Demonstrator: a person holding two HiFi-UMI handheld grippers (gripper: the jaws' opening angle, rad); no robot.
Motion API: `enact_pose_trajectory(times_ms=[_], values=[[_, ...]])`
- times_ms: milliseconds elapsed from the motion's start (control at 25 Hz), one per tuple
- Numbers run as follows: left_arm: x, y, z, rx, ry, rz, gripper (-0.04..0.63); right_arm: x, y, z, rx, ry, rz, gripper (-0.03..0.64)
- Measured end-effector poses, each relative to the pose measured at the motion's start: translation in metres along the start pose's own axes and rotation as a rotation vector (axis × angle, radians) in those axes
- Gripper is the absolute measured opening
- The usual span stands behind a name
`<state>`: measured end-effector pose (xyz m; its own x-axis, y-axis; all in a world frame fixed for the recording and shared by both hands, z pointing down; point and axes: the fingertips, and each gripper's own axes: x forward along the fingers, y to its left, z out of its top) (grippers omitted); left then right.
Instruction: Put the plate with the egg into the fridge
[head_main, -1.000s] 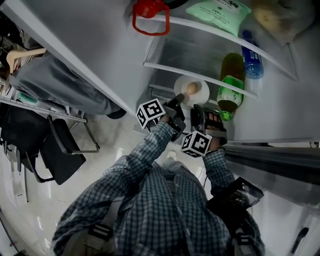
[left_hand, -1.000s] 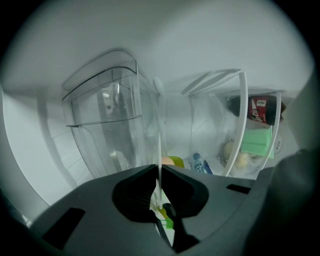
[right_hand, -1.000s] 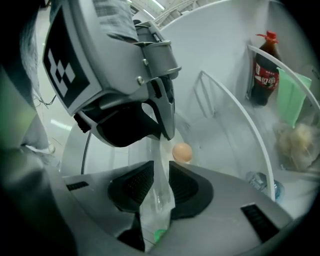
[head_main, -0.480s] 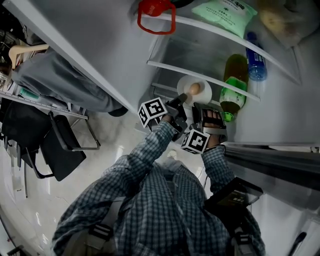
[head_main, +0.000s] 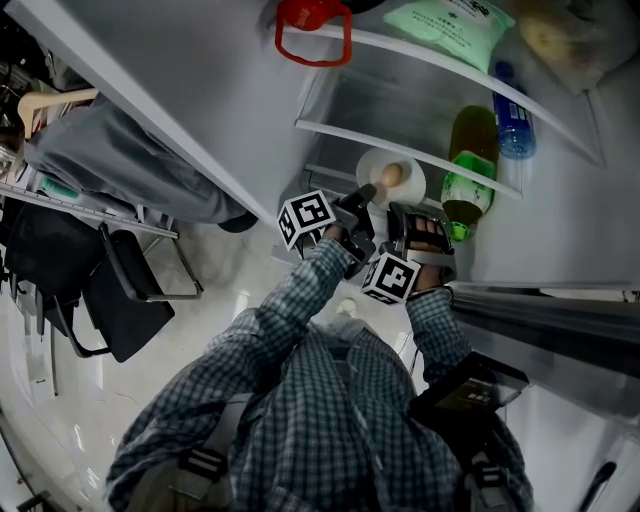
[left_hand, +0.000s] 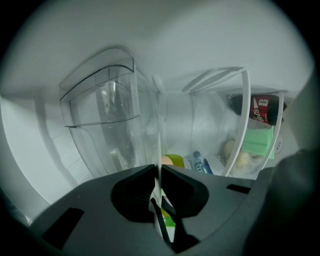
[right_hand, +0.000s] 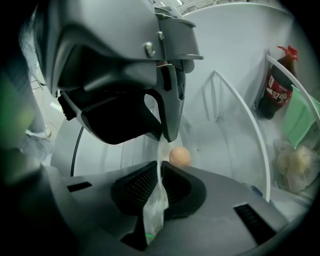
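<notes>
Both pinch the plate (head_main: 378, 165) rim — left tool (left_hand: 158, 169), right tool (right_hand: 160, 168) just closing.

Green bottle (head_main: 463, 170): stood just right of the right gripper (head_main: 408, 212).
Blue-labelled water bottle (head_main: 510, 125): sat past the green bottle, further ahead and to the right.
Green packet (head_main: 448, 22): rested well ahead of both grippers.
Red ring handle (head_main: 305, 14): hung well ahead of the left gripper (head_main: 362, 195).
Cola bottle (right_hand: 277, 87): stood ahead and right of the right gripper, near a bag of pale produce (right_hand: 295, 165).
Black chair (head_main: 120, 300), grey garment (head_main: 130, 170), wooden hanger (head_main: 50, 100): sat well left of the left gripper.
</notes>
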<state>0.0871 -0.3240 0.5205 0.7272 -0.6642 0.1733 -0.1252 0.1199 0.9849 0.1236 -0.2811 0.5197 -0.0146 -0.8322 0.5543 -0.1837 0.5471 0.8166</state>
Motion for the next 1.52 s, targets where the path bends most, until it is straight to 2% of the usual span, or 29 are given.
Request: enact_pose_trajectory(times_ms=[480,840,1080,1320,1520], values=[[-0.006,-0.006,-0.012,0.038,0.057,-0.024,0.029,0.005,-0.004,-0.004,0.001,0.023,0.021,0.034],[-0.037,-0.007,-0.029,0.188,0.092,-0.02,0.029,0.008,-0.002,-0.004,-0.009,0.015,0.032,0.034],[-0.052,0.011,-0.034,0.186,0.091,0.013,0.029,0.011,0.001,-0.003,0.014,0.004,0.052,0.035],[-0.054,0.018,-0.031,0.187,0.089,0.031,0.029,0.011,0.005,0.0,0.114,-0.017,0.091,0.035],[-0.05,0.017,-0.03,0.191,0.091,0.032,0.029,0.011,0.004,0.001,0.153,-0.035,0.101,0.035]])
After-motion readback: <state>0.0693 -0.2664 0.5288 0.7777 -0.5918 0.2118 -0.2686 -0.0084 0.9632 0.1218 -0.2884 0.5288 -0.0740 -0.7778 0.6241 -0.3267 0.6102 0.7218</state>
